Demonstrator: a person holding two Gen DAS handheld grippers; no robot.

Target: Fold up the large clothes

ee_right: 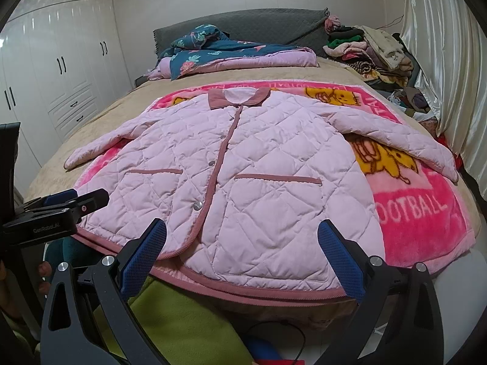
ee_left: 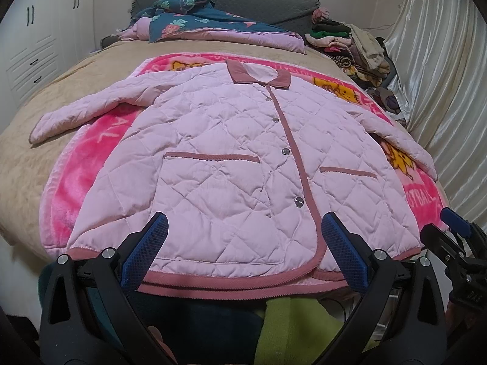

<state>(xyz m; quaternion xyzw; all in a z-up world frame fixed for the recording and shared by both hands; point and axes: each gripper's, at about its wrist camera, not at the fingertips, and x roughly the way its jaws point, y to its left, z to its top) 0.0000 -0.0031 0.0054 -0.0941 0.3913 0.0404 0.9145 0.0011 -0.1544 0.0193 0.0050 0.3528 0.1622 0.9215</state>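
A pale pink quilted jacket [ee_left: 231,158] with a dusty-rose collar, trim and two pockets lies flat and buttoned, front up, on a bright pink blanket [ee_left: 76,182], sleeves spread to both sides. It also shows in the right wrist view [ee_right: 258,182]. My left gripper [ee_left: 243,249] is open and empty, its blue pads either side of the jacket's bottom hem at the left half. My right gripper [ee_right: 243,255] is open and empty over the hem's right half. The right gripper shows at the left view's right edge [ee_left: 456,225]; the left gripper shows at the right view's left edge [ee_right: 61,203].
The blanket lies on a tan bed [ee_left: 30,140]. A blue floral quilt [ee_left: 194,21] lies by the grey headboard. A heap of clothes [ee_left: 359,45] sits at the far right by shiny curtains [ee_left: 441,60]. White wardrobes [ee_right: 61,76] stand left. Green fabric [ee_right: 182,319] lies below the hem.
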